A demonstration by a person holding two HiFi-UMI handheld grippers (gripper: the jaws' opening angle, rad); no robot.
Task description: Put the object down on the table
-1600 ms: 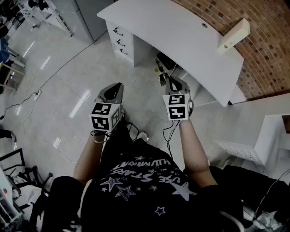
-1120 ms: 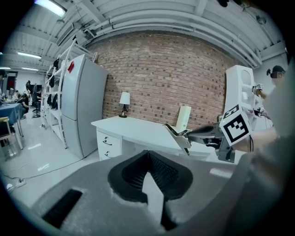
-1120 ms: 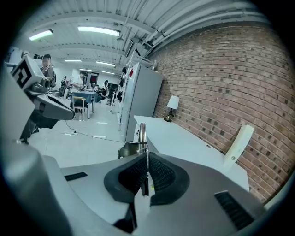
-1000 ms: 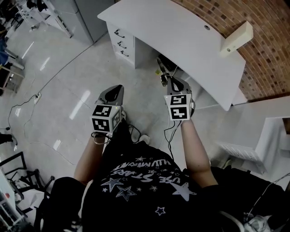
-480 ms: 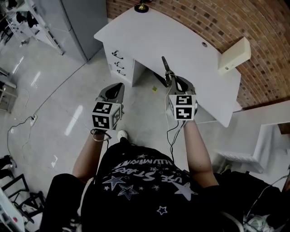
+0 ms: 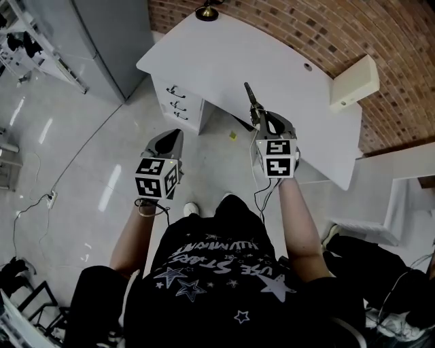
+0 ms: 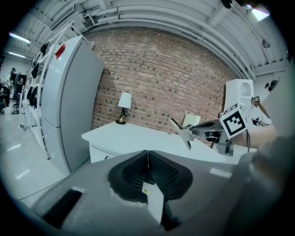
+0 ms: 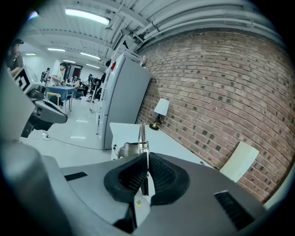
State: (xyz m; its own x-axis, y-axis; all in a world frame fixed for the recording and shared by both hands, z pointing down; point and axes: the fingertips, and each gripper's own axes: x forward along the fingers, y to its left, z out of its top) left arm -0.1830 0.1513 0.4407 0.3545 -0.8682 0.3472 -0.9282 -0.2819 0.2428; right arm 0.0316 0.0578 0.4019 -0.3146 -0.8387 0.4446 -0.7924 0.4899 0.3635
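My right gripper [image 6: 263, 121] is shut on a thin metal tool [image 6: 251, 99], whose blade sticks out forward over the near edge of the white desk [image 6: 292, 68]. In the right gripper view the tool [image 8: 142, 136] stands upright between the shut jaws of that gripper [image 8: 147, 159], with the desk [image 8: 123, 131] beyond it. My left gripper [image 6: 173, 137] hangs over the floor left of the desk, shut with nothing in it [image 7: 148, 159]. From the left gripper view the tool [image 7: 183, 134] shows held above the desk top [image 7: 129, 137].
A small table lamp [image 6: 206, 11] stands at the desk's far end, and a beige box [image 6: 353, 83] leans by the brick wall. Drawers [image 6: 177, 102] sit under the desk's left end. A grey fridge [image 6: 115, 41] stands at the left. Cables lie on the floor [image 6: 61, 177].
The person has stepped closer to the desk. The right gripper with the tool has moved from in front of the desk to over its near edge. The left gripper stayed shut.
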